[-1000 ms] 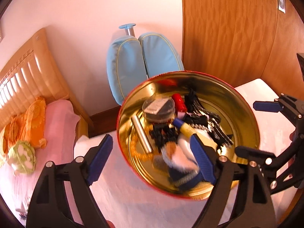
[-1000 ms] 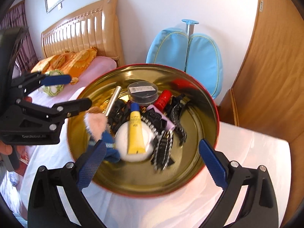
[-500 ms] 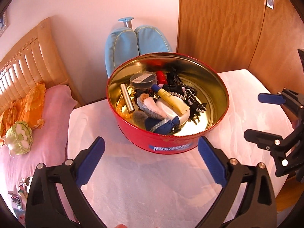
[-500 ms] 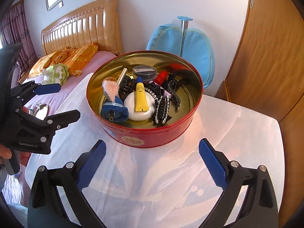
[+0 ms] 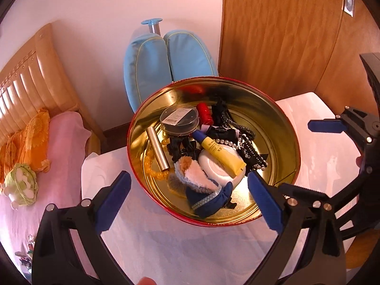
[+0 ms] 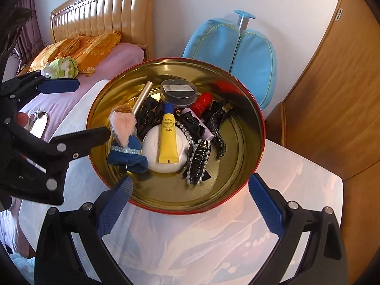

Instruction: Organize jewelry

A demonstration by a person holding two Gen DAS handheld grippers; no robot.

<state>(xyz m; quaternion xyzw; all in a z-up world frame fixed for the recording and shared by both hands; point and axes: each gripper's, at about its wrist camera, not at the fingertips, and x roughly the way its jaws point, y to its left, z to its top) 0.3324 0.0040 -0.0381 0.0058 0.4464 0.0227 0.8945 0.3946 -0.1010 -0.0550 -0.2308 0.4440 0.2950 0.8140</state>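
The round tin [image 5: 282, 128] sits on the white desk [image 5: 190, 249], crammed with clips, beads and tubes. The left tool [image 5: 188, 196] hangs at its six o'clock edge, having just spread wide, nothing between the pads. The right tool [image 6: 190, 197] gapes empty too. I reckon the amber bead string [image 5: 154, 169] at the tin's eight o'clock could snag the tangled black clips [image 6: 198, 160] and drag several out together.
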